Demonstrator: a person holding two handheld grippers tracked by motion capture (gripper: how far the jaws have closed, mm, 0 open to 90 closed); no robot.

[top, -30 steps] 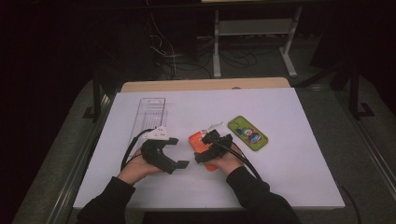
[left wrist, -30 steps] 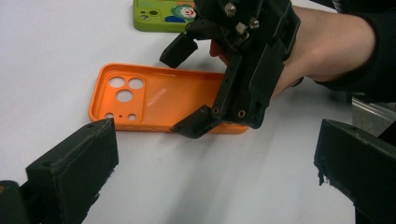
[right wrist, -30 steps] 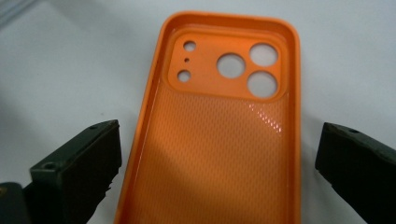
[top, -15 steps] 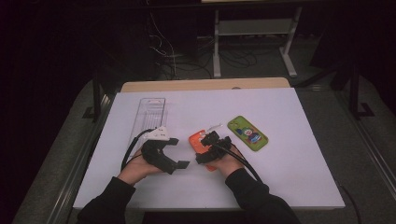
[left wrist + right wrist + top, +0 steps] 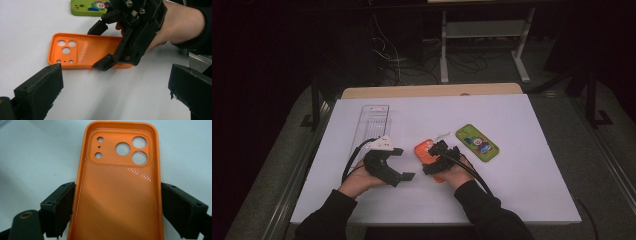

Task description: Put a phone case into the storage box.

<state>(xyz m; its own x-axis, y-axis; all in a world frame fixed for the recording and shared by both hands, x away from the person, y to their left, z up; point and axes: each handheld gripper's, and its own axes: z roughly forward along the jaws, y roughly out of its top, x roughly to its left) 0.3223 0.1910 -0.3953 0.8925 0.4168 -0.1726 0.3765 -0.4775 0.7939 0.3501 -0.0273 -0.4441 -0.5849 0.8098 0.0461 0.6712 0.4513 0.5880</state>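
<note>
An orange phone case (image 5: 424, 149) lies hollow side up on the white table, camera holes toward the far end. My right gripper (image 5: 434, 157) straddles its near half. In the right gripper view the two jaws press against the long sides of the orange case (image 5: 117, 182), so my right gripper (image 5: 116, 207) is shut on it. My left gripper (image 5: 402, 164) rests on the table just left of the case, jaws wide apart and nothing between them. The left gripper view looks across at the orange case (image 5: 82, 51) and the right gripper (image 5: 101, 46) on it.
A green phone case (image 5: 477, 142) with a cartoon print lies to the right of the orange one. A clear plastic tray (image 5: 373, 122) stands at the back left. The white table top (image 5: 522, 190) ends at grey borders on both sides.
</note>
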